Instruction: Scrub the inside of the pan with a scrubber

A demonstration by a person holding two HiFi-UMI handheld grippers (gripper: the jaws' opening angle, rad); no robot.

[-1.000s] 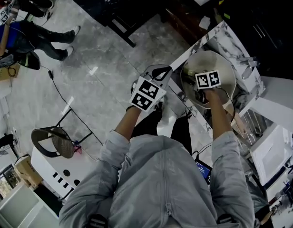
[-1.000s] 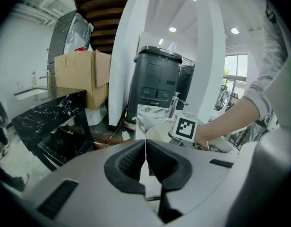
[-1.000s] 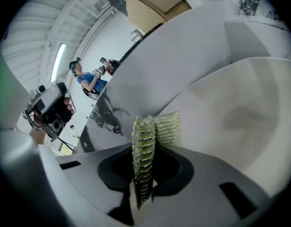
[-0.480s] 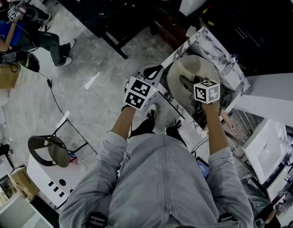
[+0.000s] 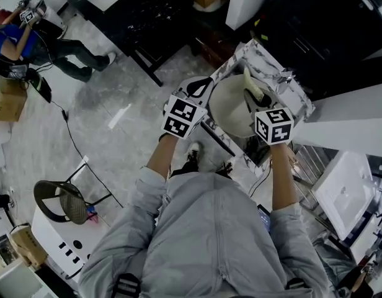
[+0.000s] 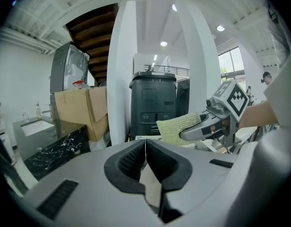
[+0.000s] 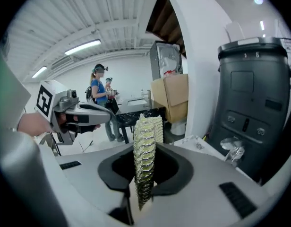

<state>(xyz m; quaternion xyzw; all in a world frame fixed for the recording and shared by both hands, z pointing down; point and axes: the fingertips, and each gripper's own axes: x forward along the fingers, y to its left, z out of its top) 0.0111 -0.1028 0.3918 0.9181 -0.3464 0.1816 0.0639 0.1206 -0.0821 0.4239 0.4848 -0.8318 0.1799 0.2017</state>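
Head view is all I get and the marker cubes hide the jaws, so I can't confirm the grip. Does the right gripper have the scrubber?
Observer: Yes. The right gripper view shows the right gripper with jaws shut on the scrubber, a yellow-green mesh pad standing on edge.
Operator: And the left gripper?
Observer: Its own view shows its jaws together.
Operator: Is the pad touching the pan?
Observer: The left gripper view shows it in the air before a dark bin.
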